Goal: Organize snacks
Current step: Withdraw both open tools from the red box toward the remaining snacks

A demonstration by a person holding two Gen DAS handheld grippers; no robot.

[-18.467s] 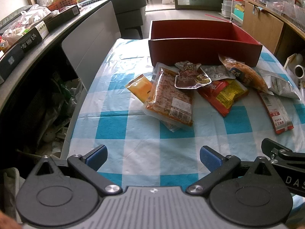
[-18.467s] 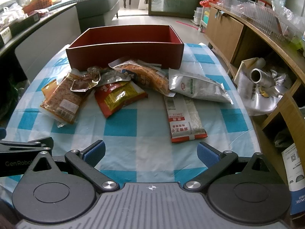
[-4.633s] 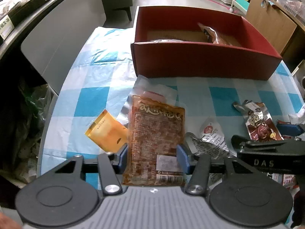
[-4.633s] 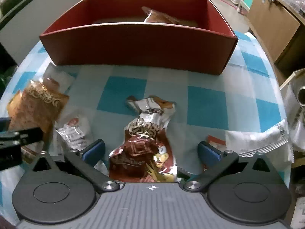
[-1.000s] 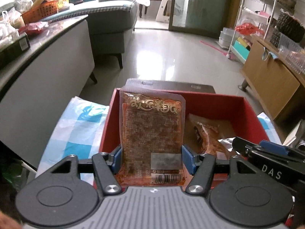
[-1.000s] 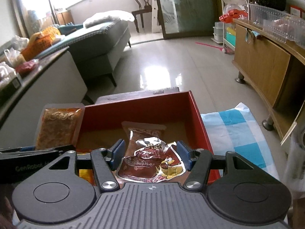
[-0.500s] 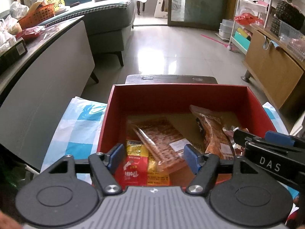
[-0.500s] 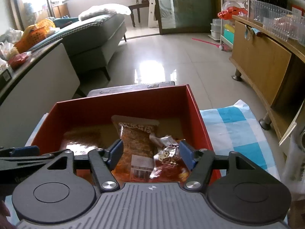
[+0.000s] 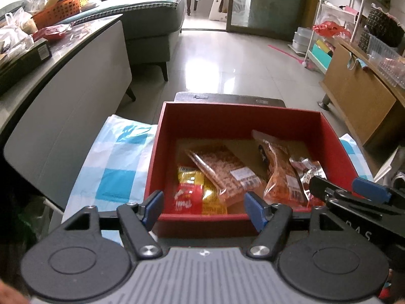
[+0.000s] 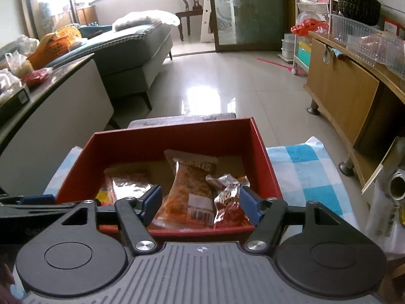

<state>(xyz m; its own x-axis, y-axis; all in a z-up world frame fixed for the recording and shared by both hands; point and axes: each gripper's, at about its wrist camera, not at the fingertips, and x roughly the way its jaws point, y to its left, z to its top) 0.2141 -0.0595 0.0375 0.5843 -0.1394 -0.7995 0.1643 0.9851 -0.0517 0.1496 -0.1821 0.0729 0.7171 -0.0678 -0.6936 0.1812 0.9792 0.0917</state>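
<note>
The red box point(image 9: 238, 116) point(image 10: 177, 131) stands on the blue-checked tablecloth and holds several snack packs. In the left wrist view I see a clear pack of brown snacks point(image 9: 222, 169), a red-and-yellow pack point(image 9: 192, 192), an orange pack point(image 9: 283, 174) and a shiny brown wrapper point(image 9: 307, 168). The right wrist view shows the orange pack point(image 10: 192, 187), the shiny wrapper point(image 10: 226, 195) and the brown pack point(image 10: 129, 182). My left gripper point(image 9: 203, 207) is open and empty above the box's near wall. My right gripper point(image 10: 200, 204) is open and empty beside it, and also shows in the left wrist view point(image 9: 354, 197).
A grey counter point(image 9: 63, 76) with clutter runs along the left. A wooden cabinet point(image 10: 349, 96) stands on the right. A sofa point(image 10: 131, 48) and tiled floor lie beyond the table. A white bag with a foil roll point(image 10: 395, 185) sits at the right edge.
One second ago each gripper held a pack over the box. Both jaws opened and the brown pack and shiny wrapper dropped in. Since half a second ago both grippers have drawn back slightly.
</note>
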